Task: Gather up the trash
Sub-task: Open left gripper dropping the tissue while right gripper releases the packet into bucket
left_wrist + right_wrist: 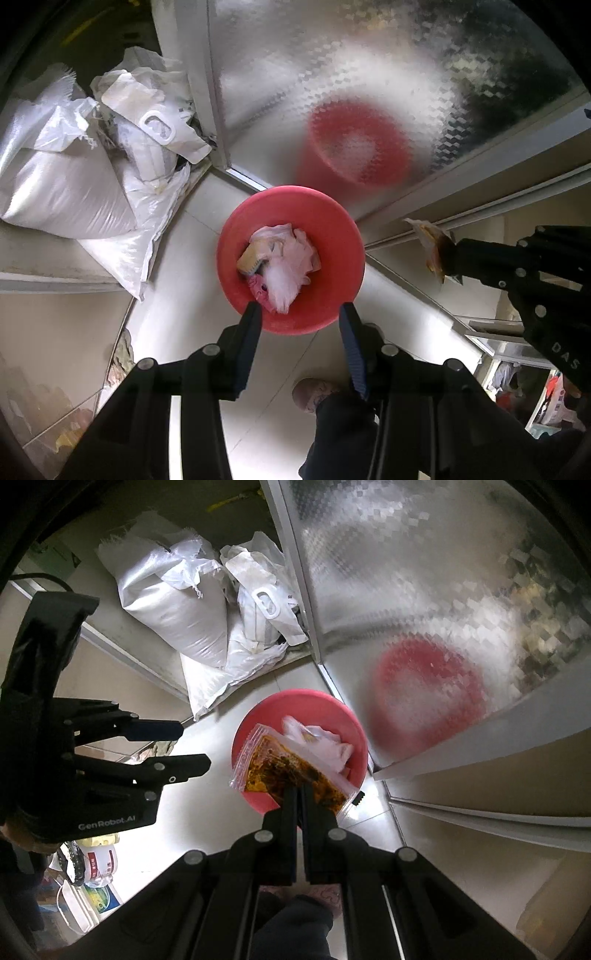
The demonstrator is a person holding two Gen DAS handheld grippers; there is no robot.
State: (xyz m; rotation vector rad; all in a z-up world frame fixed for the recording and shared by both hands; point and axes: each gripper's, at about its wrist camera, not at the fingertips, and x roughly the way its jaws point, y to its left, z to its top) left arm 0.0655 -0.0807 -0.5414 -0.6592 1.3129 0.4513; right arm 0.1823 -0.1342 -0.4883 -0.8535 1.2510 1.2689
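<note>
Pale floor tiles frame the red bin [299,746], over which my right gripper [301,794] pinches the sauce packet [291,771], left gripper [301,314] parted and empty, so I'd release squarely above the rim.

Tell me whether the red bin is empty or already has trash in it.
Not empty. The red bin stands upright with crumpled white trash and a yellowish packet lying at its bottom.

**Both grippers pointing steeply down**

The left gripper [301,317] is pointing almost straight down, its jaws standing apart with nothing between the pads. The right gripper [300,794], sitting at its three o'clock, is also aiming downward, its jaws pinching a sauce packet [291,771] tight.
</note>
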